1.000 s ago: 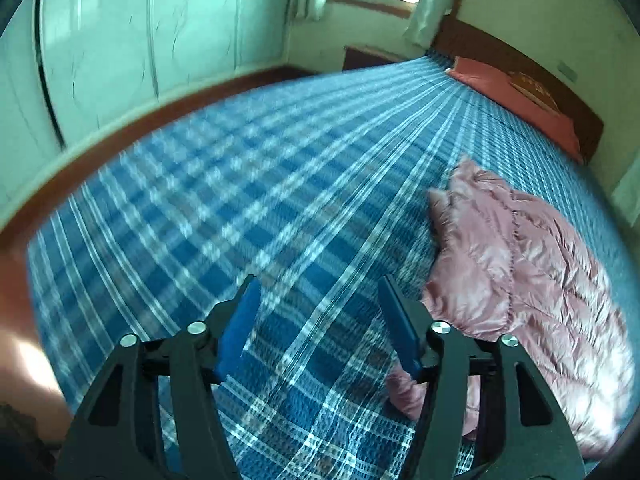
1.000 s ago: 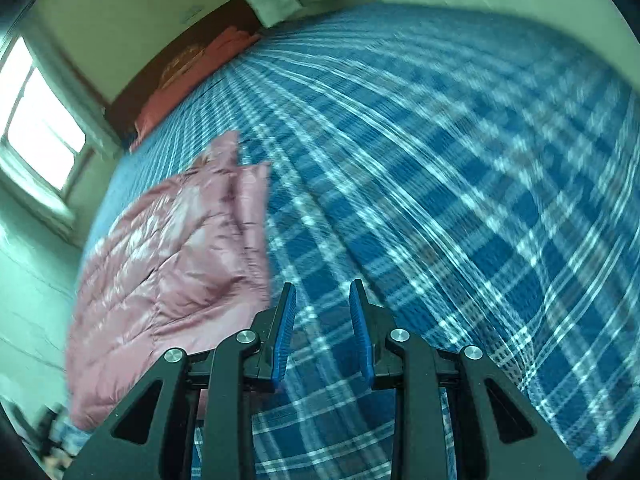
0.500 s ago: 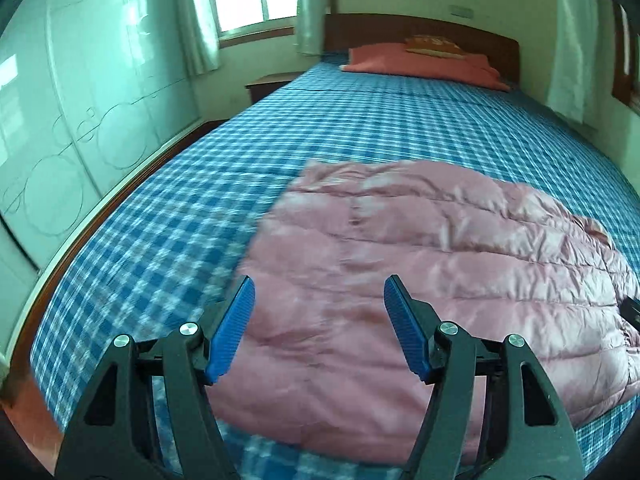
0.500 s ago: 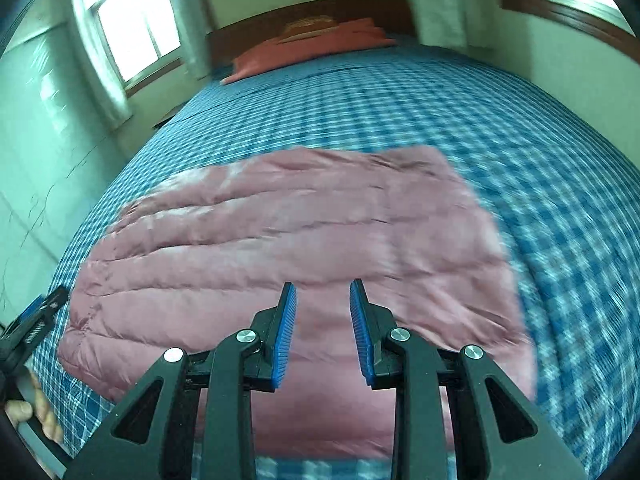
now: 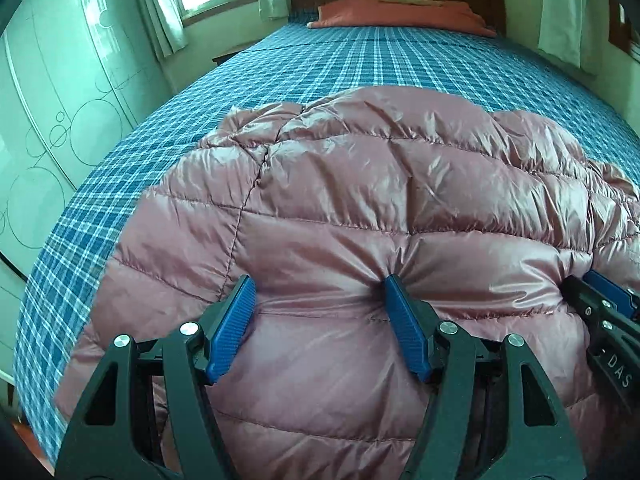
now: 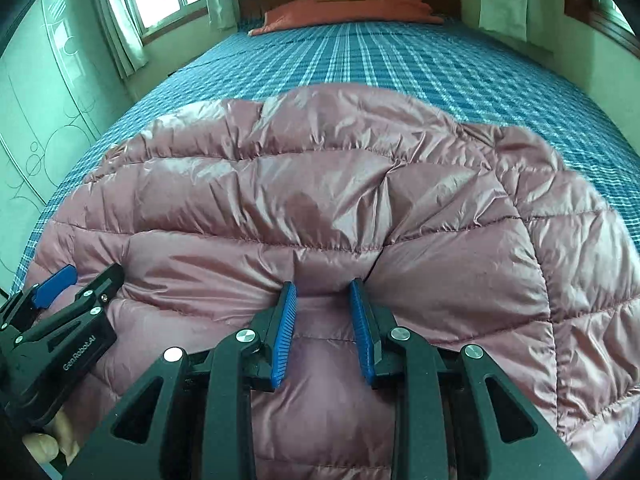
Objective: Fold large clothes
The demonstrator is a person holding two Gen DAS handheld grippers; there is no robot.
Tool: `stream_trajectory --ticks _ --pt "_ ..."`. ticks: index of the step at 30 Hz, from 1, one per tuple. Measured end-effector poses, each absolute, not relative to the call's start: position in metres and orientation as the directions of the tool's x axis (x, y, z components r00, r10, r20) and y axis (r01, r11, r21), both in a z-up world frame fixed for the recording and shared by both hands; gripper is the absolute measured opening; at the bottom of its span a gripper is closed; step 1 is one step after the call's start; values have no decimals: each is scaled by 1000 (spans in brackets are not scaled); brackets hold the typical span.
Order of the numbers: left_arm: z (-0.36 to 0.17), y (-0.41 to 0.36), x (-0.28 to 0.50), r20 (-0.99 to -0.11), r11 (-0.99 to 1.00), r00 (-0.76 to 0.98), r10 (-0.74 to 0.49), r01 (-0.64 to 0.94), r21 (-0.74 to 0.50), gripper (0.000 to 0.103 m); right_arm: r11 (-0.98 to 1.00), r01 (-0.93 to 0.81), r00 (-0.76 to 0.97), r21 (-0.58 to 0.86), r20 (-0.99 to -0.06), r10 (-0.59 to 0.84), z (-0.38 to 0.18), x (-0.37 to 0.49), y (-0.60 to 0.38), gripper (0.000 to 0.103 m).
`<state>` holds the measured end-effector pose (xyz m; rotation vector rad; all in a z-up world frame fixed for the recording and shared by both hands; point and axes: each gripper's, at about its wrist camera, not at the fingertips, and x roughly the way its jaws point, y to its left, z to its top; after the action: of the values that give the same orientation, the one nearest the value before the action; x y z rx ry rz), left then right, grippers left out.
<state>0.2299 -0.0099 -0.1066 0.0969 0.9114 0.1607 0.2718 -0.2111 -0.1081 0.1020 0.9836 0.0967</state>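
Pressing into the pink down jacket (image 5: 360,200) on the bed (image 5: 360,64): left gripper (image 5: 318,294) spread wide, right gripper (image 6: 323,293) narrowly parted, neither clamped.

Over at your left gripper (image 6: 60,296), seen from the right wrist camera, white lettering along the black arm reads "GenRobot.AI". From the left wrist camera, your right gripper (image 5: 600,300) shows white letters "DAS" on its black arm, the rest running out of frame. Nothing else here carries readable text.
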Motion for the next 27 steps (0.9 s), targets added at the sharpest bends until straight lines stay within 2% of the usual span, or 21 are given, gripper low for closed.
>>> stream_trajectory --ticks 7,14,20,27 --pt "-71 -17 248 -730 988 666 152 -93 121 63 986 -40 613 162 -775 152 -76 294 -212 29" --pt "-110 -28 286 -778 982 600 187 -88 169 64 990 -36 547 135 -827 133 -116 327 -201 29" --pt "-90 -16 270 -767 988 623 152 -99 116 63 988 -41 588 147 -796 143 -93 305 -199 29" --pt "-114 -15 276 -775 986 609 169 -107 131 64 991 -49 578 125 -806 131 -122 308 -191 29"
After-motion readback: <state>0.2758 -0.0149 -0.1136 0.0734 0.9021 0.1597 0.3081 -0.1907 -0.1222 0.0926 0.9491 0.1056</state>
